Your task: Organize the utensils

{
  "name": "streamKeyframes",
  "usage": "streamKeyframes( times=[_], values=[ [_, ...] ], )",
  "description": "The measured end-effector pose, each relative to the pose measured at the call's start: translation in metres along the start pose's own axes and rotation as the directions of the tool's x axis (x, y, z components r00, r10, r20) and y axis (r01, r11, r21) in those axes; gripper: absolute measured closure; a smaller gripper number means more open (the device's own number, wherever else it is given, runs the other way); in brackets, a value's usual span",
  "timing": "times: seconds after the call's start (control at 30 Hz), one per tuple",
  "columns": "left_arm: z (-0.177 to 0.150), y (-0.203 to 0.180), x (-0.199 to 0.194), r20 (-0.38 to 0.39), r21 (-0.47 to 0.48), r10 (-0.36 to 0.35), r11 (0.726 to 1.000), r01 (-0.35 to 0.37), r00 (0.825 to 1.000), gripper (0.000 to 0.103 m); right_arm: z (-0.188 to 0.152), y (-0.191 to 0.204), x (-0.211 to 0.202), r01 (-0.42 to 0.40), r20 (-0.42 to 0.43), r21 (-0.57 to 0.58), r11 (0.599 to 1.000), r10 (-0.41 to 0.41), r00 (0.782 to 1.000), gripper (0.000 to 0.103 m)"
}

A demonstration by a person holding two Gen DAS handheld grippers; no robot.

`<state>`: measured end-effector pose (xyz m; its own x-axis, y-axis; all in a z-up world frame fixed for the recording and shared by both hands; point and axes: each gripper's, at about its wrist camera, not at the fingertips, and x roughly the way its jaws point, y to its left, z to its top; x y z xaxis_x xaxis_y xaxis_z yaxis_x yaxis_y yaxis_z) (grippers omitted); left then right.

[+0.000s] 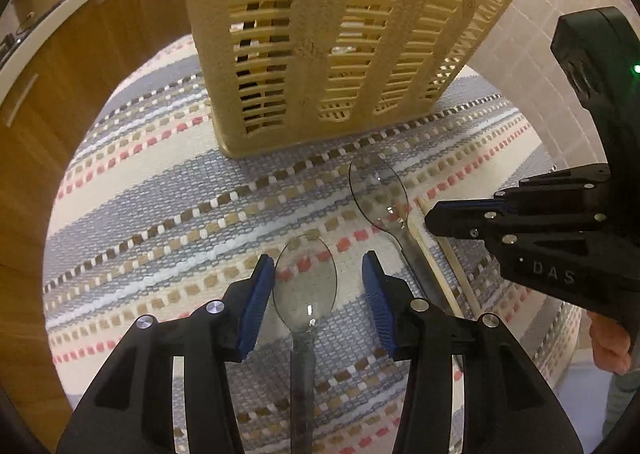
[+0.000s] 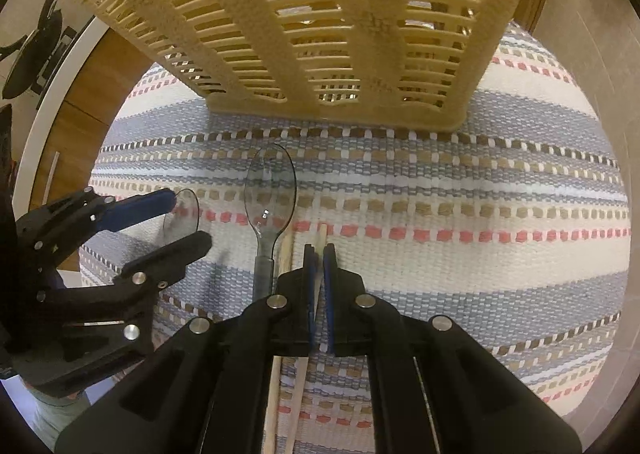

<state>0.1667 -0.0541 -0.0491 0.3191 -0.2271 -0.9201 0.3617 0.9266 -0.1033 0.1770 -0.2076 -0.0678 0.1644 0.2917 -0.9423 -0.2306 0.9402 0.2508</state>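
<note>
Left wrist view: my left claw (image 1: 318, 286) stands released, its blue pads either side of the bowl of a clear spoon (image 1: 306, 286). The left pad sits just beside the bowl's edge; the right pad stands apart from it. The spoon lies on the striped mat (image 1: 160, 182), handle running back under the claw. A second spoon (image 1: 378, 194) lies further out to the right, with two chopsticks (image 1: 434, 250) just beside its handle. The slotted basket (image 1: 340, 34) stands on the mat beyond both spoons. The right claw (image 1: 430, 220) enters from the right, above the chopsticks.

Right wrist view: my right claw (image 2: 319, 254) is clenched on one chopstick (image 2: 320, 238), whose tip shows past the blue pads. The other chopstick (image 2: 285, 250) lies free just to its left, touching the handle of the second spoon (image 2: 270, 194). My left claw (image 2: 192, 218) is at the left, jaws apart around the first spoon's bowl (image 2: 182, 218). The basket (image 2: 320, 22) stands ahead on the mat (image 2: 460, 194).
</note>
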Motion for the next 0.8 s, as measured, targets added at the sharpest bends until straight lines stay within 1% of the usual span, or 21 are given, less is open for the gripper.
streamKeyframes(
  times=[0.13, 0.17, 0.2, 0.23, 0.27, 0.37, 0.47, 0.57, 0.63, 0.7, 0.73, 0.8],
  values=[
    [0.009, -0.007, 0.009, -0.005, 0.004, 0.025, 1.0, -0.025, 1.0, 0.059, -0.002, -0.003, -0.001, -0.001, 0.004, -0.001, 1.0, 0.001, 1.0, 0.099],
    [0.011, -0.009, 0.011, -0.006, 0.007, 0.033, 0.999, -0.033, 0.999, 0.061, -0.004, 0.0, -0.002, 0.012, 0.012, -0.015, 1.0, -0.012, 1.0, 0.099],
    [0.013, -0.012, 0.014, -0.006, 0.01, 0.047, 0.999, -0.047, 0.999, 0.065, -0.005, 0.004, -0.002, 0.034, 0.023, -0.032, 0.999, -0.033, 0.999, 0.099],
    [0.015, -0.014, 0.015, -0.003, 0.017, 0.081, 0.997, -0.08, 0.997, 0.072, -0.007, 0.011, 0.001, 0.051, 0.033, -0.043, 0.998, -0.05, 0.998, 0.1],
    [0.015, -0.012, 0.016, -0.002, 0.022, 0.082, 0.996, -0.082, 0.997, 0.072, -0.008, 0.015, 0.0, 0.06, 0.05, -0.055, 0.997, -0.058, 0.997, 0.1],
    [0.017, -0.019, 0.018, 0.019, 0.029, 0.06, 0.998, -0.061, 0.998, 0.073, -0.013, 0.017, -0.009, 0.037, 0.078, -0.062, 0.997, -0.032, 0.996, 0.1],
    [0.015, -0.02, 0.007, 0.081, 0.017, 0.024, 1.0, -0.025, 0.996, 0.073, -0.019, 0.02, -0.025, 0.057, 0.128, -0.089, 0.994, -0.046, 0.991, 0.1],
    [0.011, -0.02, -0.01, 0.141, -0.001, -0.005, 1.0, 0.005, 0.99, 0.073, -0.027, 0.02, -0.041, 0.042, 0.173, -0.092, 0.995, -0.026, 0.985, 0.1],
    [0.009, -0.021, -0.027, 0.191, -0.004, -0.022, 1.0, 0.023, 0.981, 0.073, -0.033, 0.02, -0.053, 0.05, 0.208, -0.101, 0.994, -0.028, 0.978, 0.1],
    [0.006, -0.022, -0.046, 0.247, -0.005, -0.03, 0.999, 0.033, 0.968, 0.073, -0.041, 0.023, -0.069, 0.056, 0.249, -0.113, 0.992, -0.026, 0.968, 0.1],
    [0.0, -0.023, -0.053, 0.266, -0.005, -0.036, 0.999, 0.038, 0.963, 0.073, -0.044, 0.023, -0.075, 0.051, 0.262, -0.117, 0.992, -0.019, 0.965, 0.1],
    [-0.01, -0.021, -0.073, 0.308, -0.006, -0.041, 0.999, 0.045, 0.951, 0.073, -0.056, 0.024, -0.096, 0.053, 0.311, -0.129, 0.99, -0.011, 0.95, 0.1]
  ],
)
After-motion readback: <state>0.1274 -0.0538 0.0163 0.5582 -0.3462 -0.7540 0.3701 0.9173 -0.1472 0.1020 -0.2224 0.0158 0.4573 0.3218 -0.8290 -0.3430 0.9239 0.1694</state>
